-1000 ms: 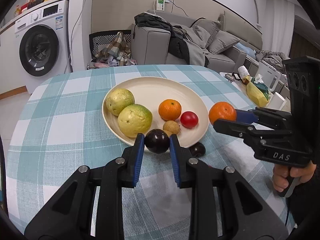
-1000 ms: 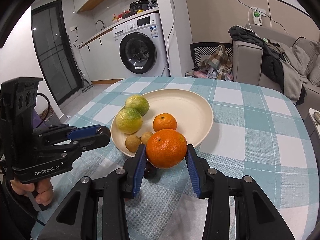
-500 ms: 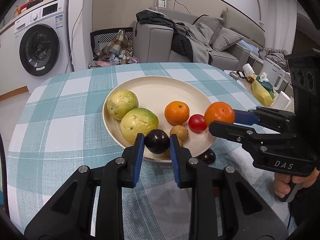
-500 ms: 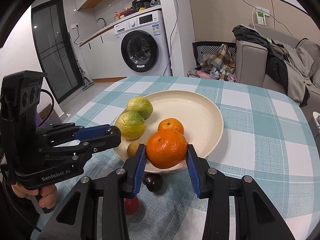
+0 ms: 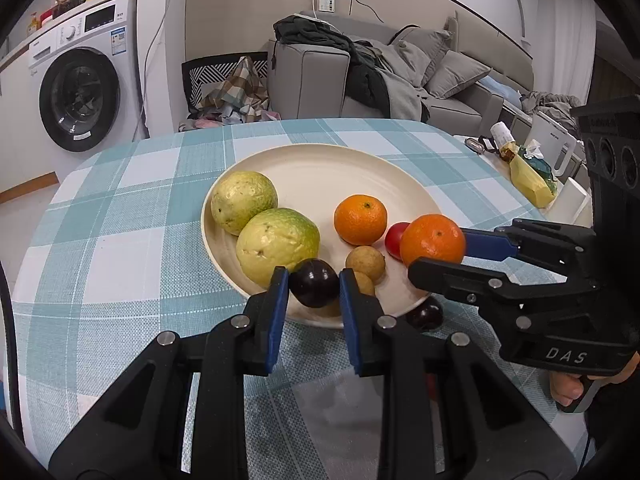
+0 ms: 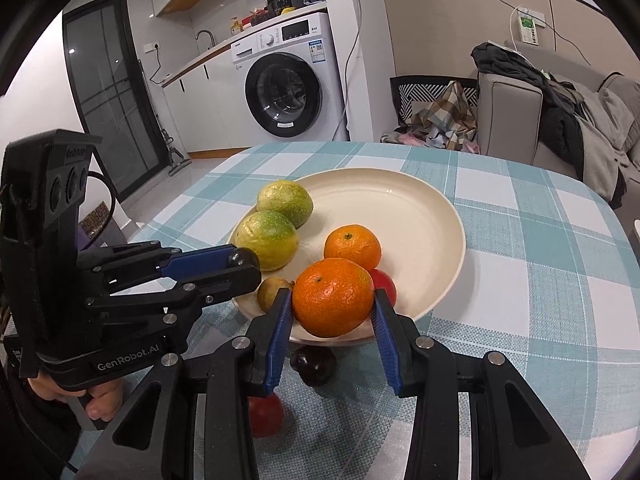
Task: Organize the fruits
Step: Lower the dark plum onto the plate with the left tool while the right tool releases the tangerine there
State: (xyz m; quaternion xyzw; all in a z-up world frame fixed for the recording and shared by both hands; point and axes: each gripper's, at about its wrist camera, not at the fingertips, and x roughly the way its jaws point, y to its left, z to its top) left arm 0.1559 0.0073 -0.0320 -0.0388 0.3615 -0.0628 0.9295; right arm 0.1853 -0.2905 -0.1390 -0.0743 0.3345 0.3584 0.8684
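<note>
A dark plum (image 5: 314,288) sat clamped between the blue pads of the left claw (image 5: 314,294), held over the near rim of the cream plate (image 5: 320,168). An orange (image 6: 333,298) was gripped likewise in the right claw (image 6: 332,316), above the same near edge. Ahead of the claws the plate carried two green-yellow guavas (image 5: 278,244), a smaller mandarin (image 5: 361,219), a red tomato (image 5: 394,236) and two small brown fruits (image 5: 365,262). Below the right claw, off the plate, a second dark plum (image 6: 314,364) and a red fruit (image 6: 266,414) lay on the bench (image 5: 120,248), which was covered by a teal-and-white checked cloth. Beyond the bench stood a white front-loading washing machine (image 6: 286,80) under a counter with a sink tap, a dark glazed door (image 6: 108,92) to its left, and a grey sofa (image 5: 400,76) heaped with clothes and cushions. A basket of checked laundry (image 5: 234,88) rested on the floor between them. A white kettle (image 5: 550,144) stood far right of the left claw.
</note>
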